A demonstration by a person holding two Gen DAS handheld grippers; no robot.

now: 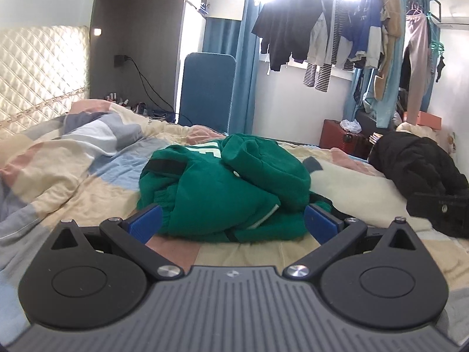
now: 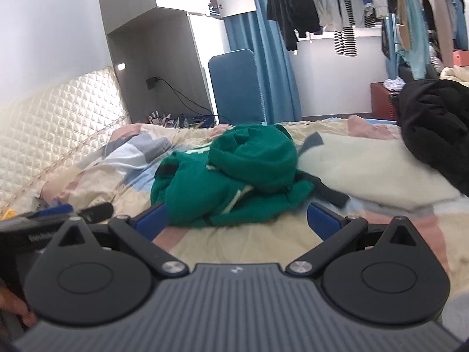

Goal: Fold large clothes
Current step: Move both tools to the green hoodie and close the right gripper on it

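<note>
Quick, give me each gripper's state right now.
Left gripper: open, holding nothing, at the green garment.
Right gripper: open, holding nothing.

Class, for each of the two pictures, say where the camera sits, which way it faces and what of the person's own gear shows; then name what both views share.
Left wrist view: sits on the left gripper, low over the patchwork quilt, facing the crumpled green sweatshirt; its blue fingers spread open.
Right wrist view: sits on the right gripper, slightly farther back, facing the same sweatshirt; the left gripper shows at left.
Shared: sweatshirt, quilt, black coat, hanging clothes.
</note>
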